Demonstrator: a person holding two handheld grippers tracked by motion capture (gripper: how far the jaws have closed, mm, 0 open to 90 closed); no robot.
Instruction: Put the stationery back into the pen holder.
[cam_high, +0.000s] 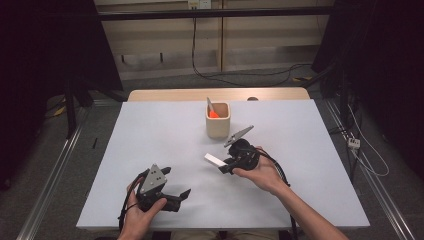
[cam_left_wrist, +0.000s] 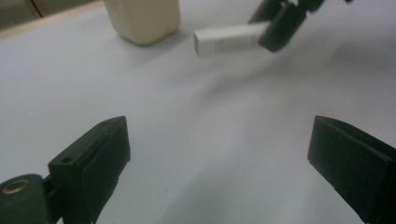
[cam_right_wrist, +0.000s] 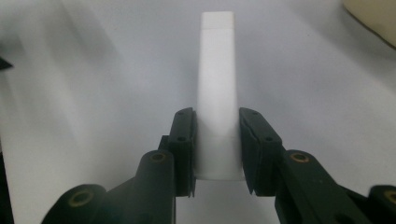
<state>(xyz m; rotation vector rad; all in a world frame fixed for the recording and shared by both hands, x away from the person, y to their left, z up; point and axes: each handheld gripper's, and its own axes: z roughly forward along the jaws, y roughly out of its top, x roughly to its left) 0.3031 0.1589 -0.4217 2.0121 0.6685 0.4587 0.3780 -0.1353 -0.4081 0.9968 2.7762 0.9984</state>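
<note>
We're holding the white block (cam_right_wrist: 217, 93) by its near end in the right tool (cam_right_wrist: 217, 149), clamped. It's looking light, rigid, smooth. The left tool (cam_left_wrist: 219, 154) is hanging wide open, empty.

White rectangular block (cam_high: 215, 161), long and slim with flat faces and squared ends, plain matte white; fine dark print on one side in the left gripper view (cam_left_wrist: 232, 39). Held off the white table, roughly level, its free end pointing left in the high view, near and in front of the beige cup. In the right gripper view it (cam_right_wrist: 217, 88) runs straight out along the jaws, clamped near its back end, most of its length free.
</note>
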